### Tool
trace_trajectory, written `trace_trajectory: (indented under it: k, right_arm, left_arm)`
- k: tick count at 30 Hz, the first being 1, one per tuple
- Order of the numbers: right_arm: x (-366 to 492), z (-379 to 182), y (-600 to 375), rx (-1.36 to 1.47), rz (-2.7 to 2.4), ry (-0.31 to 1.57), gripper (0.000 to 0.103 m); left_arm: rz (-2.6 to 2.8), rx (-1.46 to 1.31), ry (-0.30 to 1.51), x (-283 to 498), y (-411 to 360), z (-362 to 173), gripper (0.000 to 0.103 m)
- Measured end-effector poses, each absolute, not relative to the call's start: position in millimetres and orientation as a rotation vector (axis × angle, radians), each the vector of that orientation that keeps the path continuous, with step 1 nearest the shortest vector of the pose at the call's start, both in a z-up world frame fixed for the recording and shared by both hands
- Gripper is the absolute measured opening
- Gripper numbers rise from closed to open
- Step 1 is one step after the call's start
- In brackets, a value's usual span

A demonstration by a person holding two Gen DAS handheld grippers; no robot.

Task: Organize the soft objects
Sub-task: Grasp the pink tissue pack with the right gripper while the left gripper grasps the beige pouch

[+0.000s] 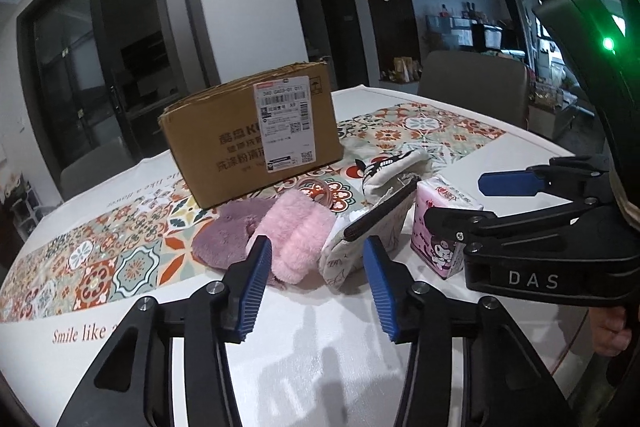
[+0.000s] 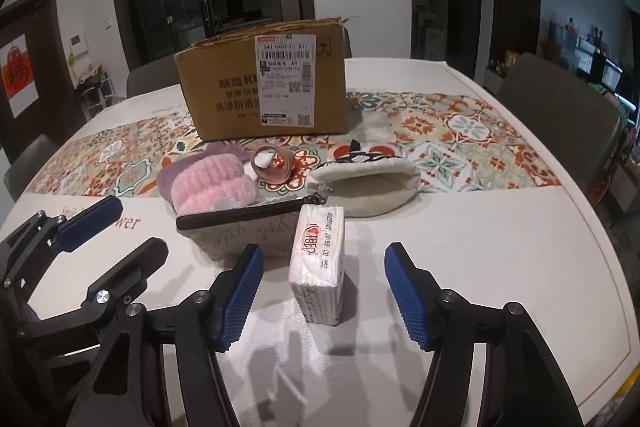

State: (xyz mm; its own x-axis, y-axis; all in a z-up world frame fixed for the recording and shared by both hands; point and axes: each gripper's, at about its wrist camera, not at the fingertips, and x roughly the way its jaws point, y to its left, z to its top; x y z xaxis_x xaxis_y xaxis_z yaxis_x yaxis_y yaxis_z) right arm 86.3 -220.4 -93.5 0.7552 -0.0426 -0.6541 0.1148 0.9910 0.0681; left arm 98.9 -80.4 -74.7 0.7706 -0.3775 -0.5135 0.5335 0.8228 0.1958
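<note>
Before brown cardboard box (image 2: 264,83): pink fluffy slippers (image 2: 212,183), zippered fabric pouch (image 2: 240,227), pink tissue pack (image 2: 318,263) lie loose. Your left gripper (image 1: 318,279) and right gripper (image 2: 324,287) gape, holding nothing. Sorting looks unstarted.

Cardboard box (image 2: 262,83): brown, white label
Table runner (image 2: 460,135): orange, teal and cream tile pattern
Fluffy slipper (image 2: 212,183): pink
Plush cloth (image 1: 224,239): mauve
Tissue pack (image 2: 318,263): white, red print
Gripper pads (image 2: 240,301): ribbed blue

"DAS" on right claw (image 1: 460,203); "Smile like" on tablecloth (image 1: 80,333); "340 C403-01 011" on box label (image 2: 286,79).
</note>
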Motion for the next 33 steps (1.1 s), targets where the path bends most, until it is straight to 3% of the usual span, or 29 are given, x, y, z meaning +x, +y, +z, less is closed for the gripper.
trace_trajectory:
  k: [15,22,27,33]
  right_arm:
    - [100.0,-105.4,-230.8,0.140,-0.094,0.767,0.053]
    - [102.2,-110.2,-235.0,0.158,-0.090,0.781,0.043]
    - [102.0,-112.7,-236.8,0.172,-0.080,0.795,0.029]
    - [97.2,-111.5,-238.9,0.188,-0.078,0.796,0.028]
  left_arm:
    - [-0.576,0.396,0.490,112.3,-101.7,-88.4,0.039]
    - [-0.574,0.395,0.505,117.8,-107.9,-93.2,0.025]
    - [-0.597,0.355,0.547,118.8,-106.9,-93.4,0.016]
    - [-0.621,0.264,0.585,115.8,-102.0,-88.5,0.013]
